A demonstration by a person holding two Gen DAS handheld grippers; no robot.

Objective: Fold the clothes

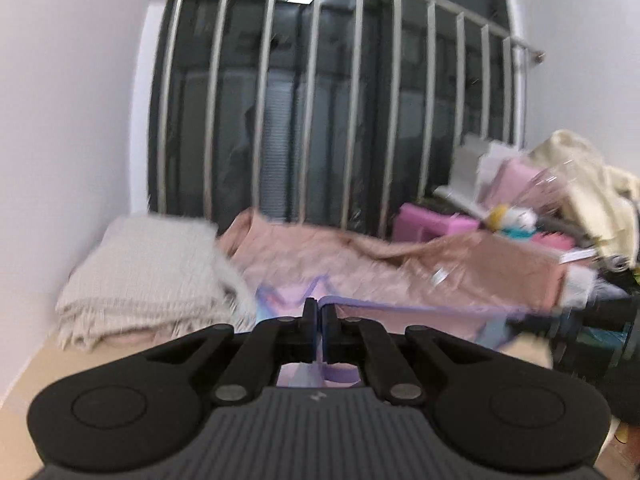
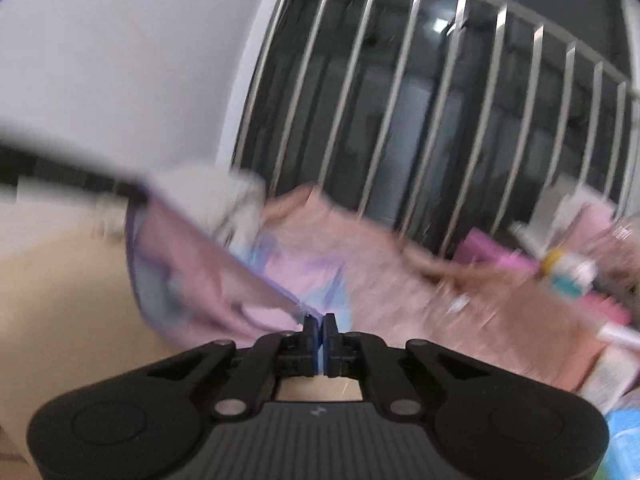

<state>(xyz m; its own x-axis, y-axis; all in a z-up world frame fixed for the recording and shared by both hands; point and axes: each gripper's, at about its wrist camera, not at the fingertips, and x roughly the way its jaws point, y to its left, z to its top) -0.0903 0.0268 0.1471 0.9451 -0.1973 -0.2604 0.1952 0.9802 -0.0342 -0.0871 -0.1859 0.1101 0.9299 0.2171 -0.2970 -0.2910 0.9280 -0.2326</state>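
A light pink and lilac garment (image 2: 208,280) hangs stretched between both grippers above a beige surface. My right gripper (image 2: 321,322) is shut on one edge of it. My left gripper (image 1: 320,308) is shut on the other edge; the cloth's lilac hem (image 1: 420,307) runs from it to the right, and the left gripper also shows as a dark blurred shape in the right wrist view (image 2: 72,178). The views are motion-blurred.
A folded beige knit blanket (image 1: 148,276) lies at the left by the white wall. A salmon-pink cloth (image 1: 400,264) lies behind the garment. A cluttered pile of pink boxes and cream fabric (image 1: 540,208) is at the right. A metal-barred railing (image 1: 320,100) stands behind.
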